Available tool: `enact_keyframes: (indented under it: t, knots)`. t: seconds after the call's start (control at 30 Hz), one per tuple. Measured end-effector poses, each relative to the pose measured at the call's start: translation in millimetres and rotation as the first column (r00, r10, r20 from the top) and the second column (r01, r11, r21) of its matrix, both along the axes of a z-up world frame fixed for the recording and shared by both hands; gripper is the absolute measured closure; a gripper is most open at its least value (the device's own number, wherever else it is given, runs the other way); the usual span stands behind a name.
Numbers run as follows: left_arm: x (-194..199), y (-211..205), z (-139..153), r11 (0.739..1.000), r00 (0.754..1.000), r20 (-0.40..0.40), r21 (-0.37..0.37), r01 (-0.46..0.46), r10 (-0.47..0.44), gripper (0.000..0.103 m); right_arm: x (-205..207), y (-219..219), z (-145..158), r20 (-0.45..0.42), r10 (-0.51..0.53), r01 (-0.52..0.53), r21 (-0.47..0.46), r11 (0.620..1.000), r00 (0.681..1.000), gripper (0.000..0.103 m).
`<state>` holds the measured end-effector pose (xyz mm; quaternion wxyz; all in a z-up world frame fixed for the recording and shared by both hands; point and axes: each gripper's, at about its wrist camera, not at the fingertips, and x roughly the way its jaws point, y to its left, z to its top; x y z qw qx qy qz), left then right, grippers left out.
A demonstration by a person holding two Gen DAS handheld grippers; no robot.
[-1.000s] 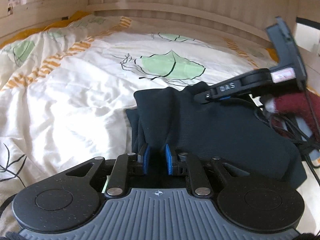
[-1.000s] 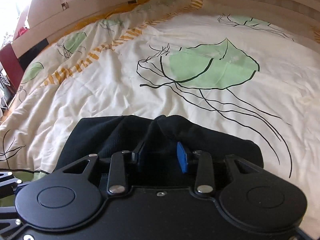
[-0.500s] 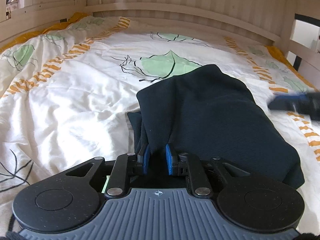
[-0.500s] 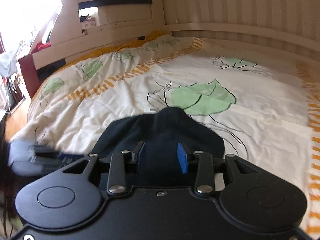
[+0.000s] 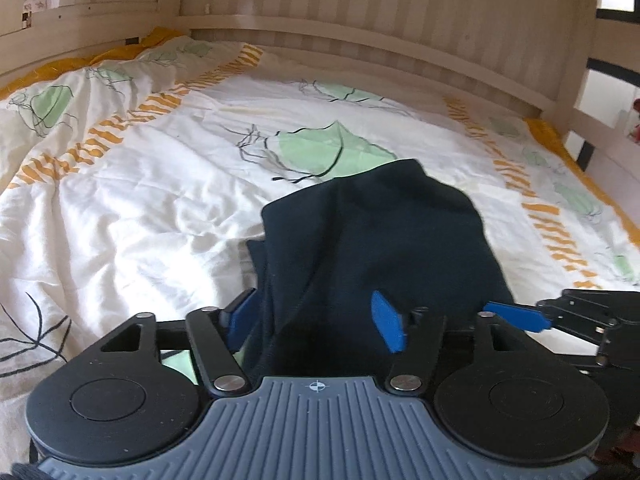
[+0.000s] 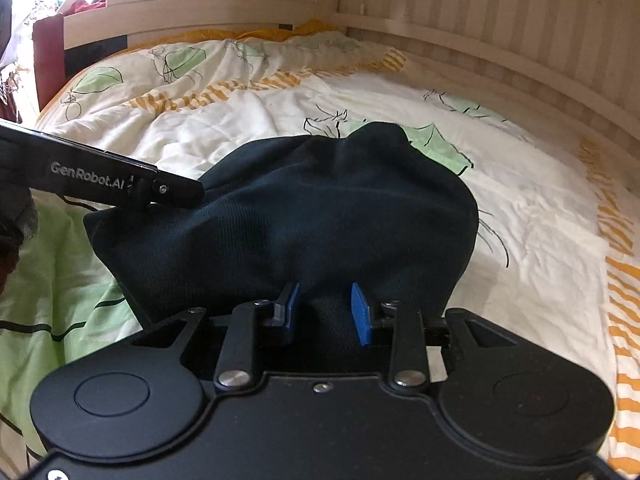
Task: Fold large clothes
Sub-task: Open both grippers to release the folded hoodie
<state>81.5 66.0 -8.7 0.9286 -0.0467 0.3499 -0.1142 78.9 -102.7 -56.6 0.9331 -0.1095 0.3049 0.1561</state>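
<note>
Since the earlier frames, the left gripper's blue pads have spread from a tight pinch on the cloth to a wide gap, and the right gripper has swung over beside it.

Left wrist view: the left gripper [image 5: 316, 322] fills the bottom of the frame, its jaws opening. The dark garment [image 5: 376, 240] lies between the pads; the left pad seems to stand just clear of the cloth, while the right pad sits against its folds without squeezing. The garment stretches from the bottom centre up to mid-frame, bunched on a white duvet [image 5: 152, 184] printed with green leaves and orange stripes. At the lower right edge the right gripper [image 5: 516, 316] enters, one blue pad just beside the garment's lower right edge. A pale wooden bed frame [image 5: 360, 40] curves across the top.

Right wrist view: the right gripper [image 6: 326, 314] sits at bottom centre, its jaws closing on a raised fold of the dark garment [image 6: 320, 216], which bulges between the pads. Only here does the garment's full rounded spread show, reaching centre frame. The left gripper [image 6: 120, 184] enters from the left edge as a black bar lettered "GenRobot.AI", over the garment's upper left edge. A red object [image 6: 48, 52] stands at upper left.
</note>
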Motion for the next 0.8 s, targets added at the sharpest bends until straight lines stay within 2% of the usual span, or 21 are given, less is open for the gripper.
enact_keyframes:
  t: [0.07,0.13,0.17,0.2,0.23,0.27,0.3,0.33,0.4,0.47,0.6,0.8]
  knots:
    - [-5.1,-1.1,5.2,1.000,1.000,0.012,-0.004,0.016,-0.016,0.035,-3.5,-3.3,4.2,0.002,-0.012,0.012,0.020,1.000,1.000,0.061]
    - [-10.3,-1.8,9.4,1.000,1.000,0.021,0.003,0.023,-0.024,0.021,-7.9,-6.5,9.4,0.008,-0.033,0.032,0.044,0.998,0.999,0.061]
    - [-12.1,-1.8,11.8,1.000,1.000,0.020,0.014,0.023,-0.023,0.018,-11.4,-8.6,12.8,0.016,-0.045,0.044,0.058,0.997,0.999,0.059]
    - [-13.9,-2.5,13.7,0.999,1.000,0.017,0.030,0.016,-0.016,0.010,-15.9,-10.6,16.1,0.026,-0.060,0.058,0.073,0.996,0.998,0.054]
    - [-16.3,-3.0,15.6,0.999,1.000,0.022,0.043,0.006,-0.007,0.005,-20.1,-12.7,18.9,0.034,-0.074,0.071,0.088,0.994,0.997,0.044]
    - [-19.9,-2.5,18.0,0.999,0.999,0.036,0.051,-0.006,0.004,0.005,-25.8,-16.1,22.4,0.039,-0.087,0.082,0.116,0.990,0.995,0.036]
    - [-22.3,-2.2,20.3,0.999,0.999,0.045,0.052,-0.014,0.012,0.004,-30.2,-18.8,25.4,0.040,-0.096,0.089,0.145,0.985,0.995,0.021]
    - [-24.8,-1.7,22.5,0.998,0.999,0.049,0.052,-0.024,0.022,0.000,-35.8,-21.4,28.7,0.044,-0.107,0.098,0.173,0.980,0.993,0.018]
    - [-28.8,-0.3,27.0,0.998,0.998,0.053,0.050,-0.042,0.040,0.000,-48.5,-25.5,34.5,0.057,-0.140,0.125,0.208,0.970,0.988,0.015]
    - [-32.3,-1.1,31.3,0.996,0.997,0.054,0.069,-0.065,0.061,0.000,-55.3,-25.9,38.9,0.060,-0.170,0.152,0.233,0.961,0.984,0.001]
    - [-40.2,-6.1,37.2,0.990,0.996,0.055,0.115,-0.080,0.074,0.000,-68.5,-30.6,46.4,0.037,-0.213,0.192,0.304,0.933,0.976,0.001]
    - [-52.6,-14.1,41.0,0.990,0.998,0.029,0.124,-0.063,0.060,0.000,-78.3,-28.6,49.0,0.008,-0.283,0.270,0.270,0.924,0.959,0.001]
